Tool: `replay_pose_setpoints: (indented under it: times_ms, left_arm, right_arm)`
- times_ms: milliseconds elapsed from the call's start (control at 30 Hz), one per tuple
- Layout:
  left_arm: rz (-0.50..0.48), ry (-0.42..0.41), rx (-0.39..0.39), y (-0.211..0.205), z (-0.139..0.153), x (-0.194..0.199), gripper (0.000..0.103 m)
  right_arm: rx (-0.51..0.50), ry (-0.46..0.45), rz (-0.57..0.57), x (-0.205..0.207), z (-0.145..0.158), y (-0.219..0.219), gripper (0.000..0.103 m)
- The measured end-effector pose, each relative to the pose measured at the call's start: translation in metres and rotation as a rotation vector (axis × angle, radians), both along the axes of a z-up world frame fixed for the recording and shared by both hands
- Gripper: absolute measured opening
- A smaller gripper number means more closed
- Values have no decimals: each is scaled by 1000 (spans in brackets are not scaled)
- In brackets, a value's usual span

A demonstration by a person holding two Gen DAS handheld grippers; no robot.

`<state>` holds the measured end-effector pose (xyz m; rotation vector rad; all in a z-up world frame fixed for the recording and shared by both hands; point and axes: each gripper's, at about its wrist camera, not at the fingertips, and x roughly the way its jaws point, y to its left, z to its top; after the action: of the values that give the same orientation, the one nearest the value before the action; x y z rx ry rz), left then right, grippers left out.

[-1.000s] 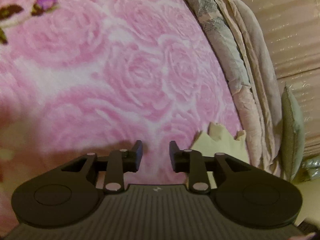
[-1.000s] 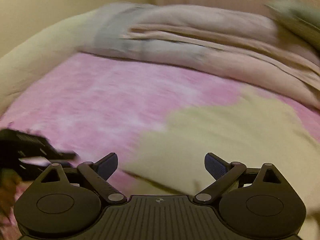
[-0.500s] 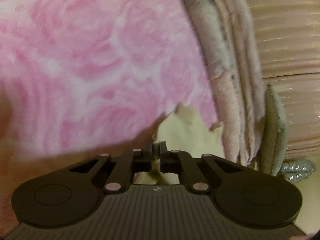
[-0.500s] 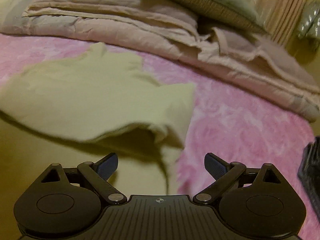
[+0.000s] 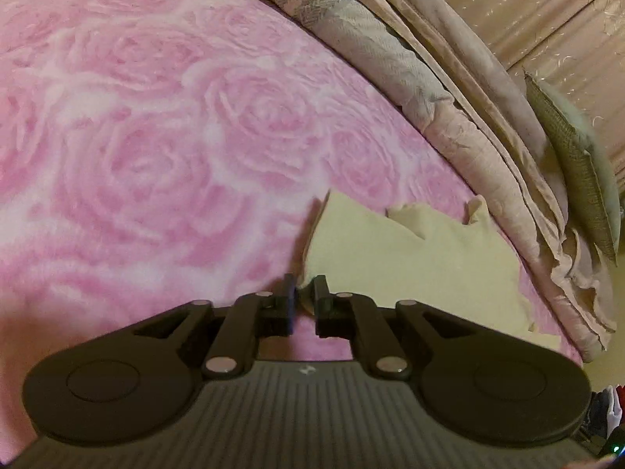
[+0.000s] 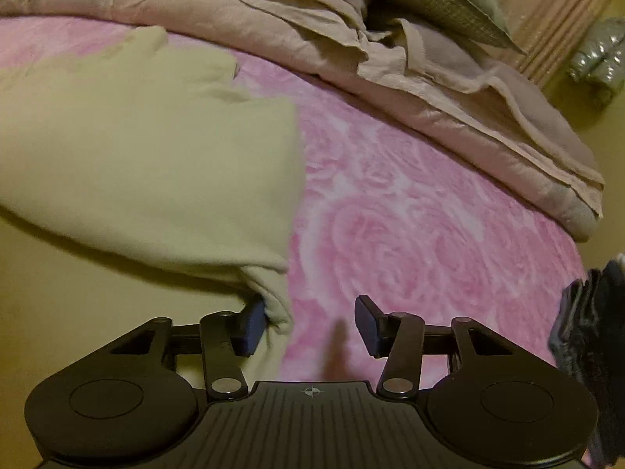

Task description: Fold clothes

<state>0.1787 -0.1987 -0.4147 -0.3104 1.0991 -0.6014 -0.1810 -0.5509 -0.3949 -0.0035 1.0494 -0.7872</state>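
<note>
1. A pale yellow garment [image 5: 410,258] lies spread on a pink rose-patterned blanket [image 5: 156,136], filling the lower right of the left wrist view; its near corner reaches the tips of the left gripper [image 5: 304,299].

2. The left gripper's jaws stand almost together, a narrow gap between them; a sliver of the garment's edge sits in that gap at the tips, though whether the cloth is truly pinched cannot be told.

3. In the right wrist view the same garment [image 6: 136,148] fills the left half of the frame, one layer turned over another so that a rounded fold hangs down at lower centre; the pink blanket [image 6: 410,215] shows on the right.

4. The right gripper [image 6: 310,322] is partly open, its jaws well apart; the left finger [image 6: 250,328] touches the hanging fold of cloth; the right finger [image 6: 369,324] stands apart over bare blanket; nothing is clamped.

5. A folded beige quilt [image 6: 390,58] runs across the top of the frame, a green cushion [image 6: 449,4] resting on it at upper right; a dark stack of fabric [image 6: 586,344] sits at the right edge.
</note>
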Motion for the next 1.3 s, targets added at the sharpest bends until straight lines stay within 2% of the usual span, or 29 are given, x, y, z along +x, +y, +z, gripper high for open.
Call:
replay_pose_setpoints:
  times_ms: [33, 67, 133, 233, 300, 367, 500, 533, 600, 633, 700, 767, 833, 867, 900, 933, 967, 1033, 1100, 1133, 1200, 1233, 1300]
  left_arm:
    - [19, 19, -13, 3, 1, -3, 9]
    - [43, 50, -32, 7, 2, -6, 17]
    - [104, 116, -77, 15, 3, -13, 25]
    - [188, 222, -157, 23, 2, -23, 31]
    - [214, 262, -200, 20, -1, -25, 34]
    - [229, 273, -215, 13, -5, -25, 38]
    - [273, 321, -266, -1, -21, -22, 38]
    - [286, 317, -275, -3, -23, -21, 36]
    - [318, 278, -269, -6, -22, -20, 21]
    - [318, 247, -238, -8, -20, -19, 2]
    - [225, 154, -150, -21, -9, -15, 0]
    - [40, -12, -30, -45, 13, -17, 0]
    - [-255, -309, 142, -82, 41, -40, 0]
    - [-436, -493, 238, -101, 49, -63, 0]
    - [-601, -637, 307, -116, 52, -86, 0]
    - [-742, -735, 352, -128, 50, -105, 0]
    - [-853, -787, 382, -137, 47, -120, 1]
    - [-969, -763, 419, -150, 29, -134, 4]
    - [-953, -673, 428, -154, 15, -129, 9]
    - [-924, -616, 400, -151, 14, -123, 10]
    - [-842, -488, 298, -140, 23, -107, 23]
    - [-800, -424, 248, -135, 27, -99, 33]
    - [-757, -310, 117, -122, 41, -84, 35]
  right_arm:
    - [37, -28, -2, -4, 7, -2, 49]
    - [74, -67, -12, -8, 14, -5, 49]
    - [153, -185, -72, -18, 30, -14, 49]
    - [261, -358, -161, -27, 47, -30, 49]
    - [324, -457, -218, -28, 52, -42, 49]
    - [361, -475, -261, -23, 46, -49, 49]
    - [401, -488, -321, -18, 39, -56, 49]
    - [406, -488, -331, -19, 37, -57, 49]
    - [408, -477, -341, -21, 33, -57, 49]
    - [408, -472, -345, -23, 31, -56, 49]
    - [403, -464, -350, -26, 30, -56, 49]
    - [396, -461, -351, -29, 31, -55, 49]
    - [387, -461, -349, -32, 33, -56, 49]
    - [384, -461, -348, -33, 34, -56, 49]
    - [385, -462, -348, -34, 34, -57, 49]
    - [385, -463, -347, -34, 35, -57, 49]
    - [387, -462, -342, -34, 35, -58, 49]
    - [390, -460, -331, -33, 37, -59, 49]
    - [393, -458, -321, -33, 38, -60, 49]
    - [395, -456, -316, -32, 39, -60, 49]
    - [394, -452, -302, -32, 41, -61, 49]
    - [384, -445, -286, -31, 43, -60, 49]
    - [364, -431, -253, -30, 46, -58, 49]
